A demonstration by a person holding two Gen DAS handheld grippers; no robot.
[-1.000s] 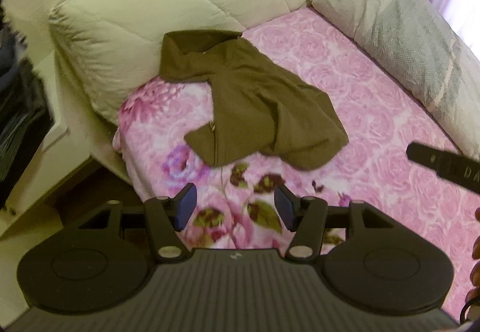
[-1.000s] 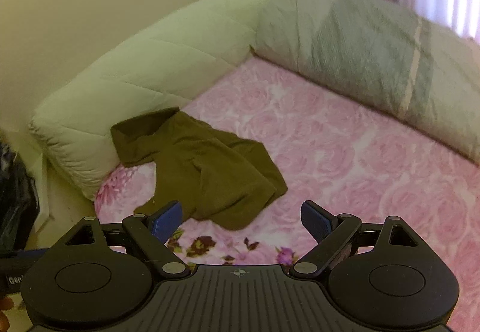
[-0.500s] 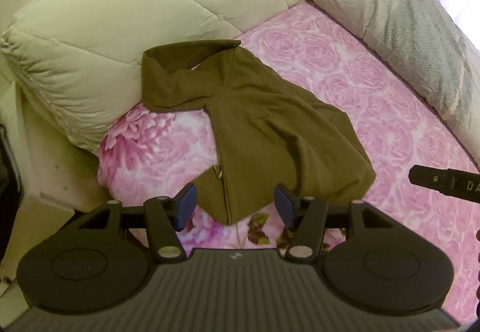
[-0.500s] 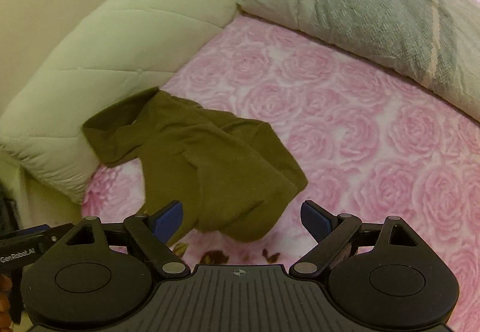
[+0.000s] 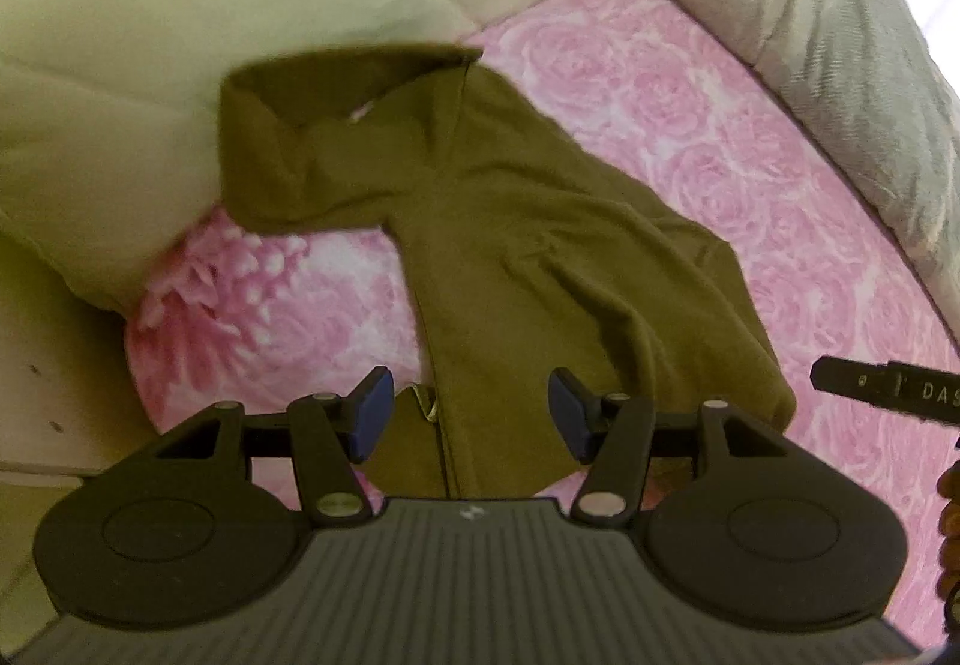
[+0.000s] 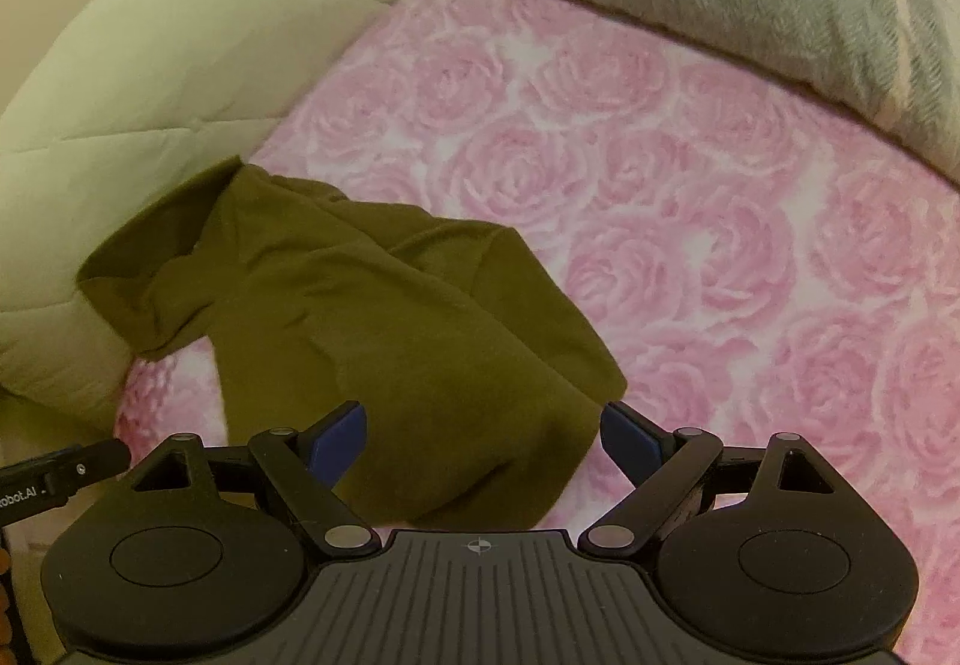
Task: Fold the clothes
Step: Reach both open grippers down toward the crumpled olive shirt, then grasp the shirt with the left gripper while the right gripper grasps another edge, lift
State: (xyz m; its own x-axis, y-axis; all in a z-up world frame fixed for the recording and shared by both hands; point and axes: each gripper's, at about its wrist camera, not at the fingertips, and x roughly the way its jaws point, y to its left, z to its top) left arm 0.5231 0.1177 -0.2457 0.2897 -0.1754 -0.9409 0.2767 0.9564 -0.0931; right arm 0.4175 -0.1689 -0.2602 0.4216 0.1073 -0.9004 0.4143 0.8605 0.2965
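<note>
Both sets of jaws are wide apart, holding nothing, above the green top (image 5: 540, 257) on the bed (image 6: 690, 245). Best to pinch its near edge (image 6: 480, 497) gently.

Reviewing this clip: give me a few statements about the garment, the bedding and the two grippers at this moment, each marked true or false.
1. The olive garment lies crumpled on the pink rose-print sheet. True.
2. The left gripper is clamped on the garment. False: its jaws stand open above the near hem, gripping nothing.
3. The garment's far end rests against the cream quilted duvet. True.
4. The right gripper holds a folded towel. False: its jaws are open and empty, over the garment's near right corner.
5. The garment is already folded into a neat rectangle. False: it is still rumpled and unfolded.
</note>
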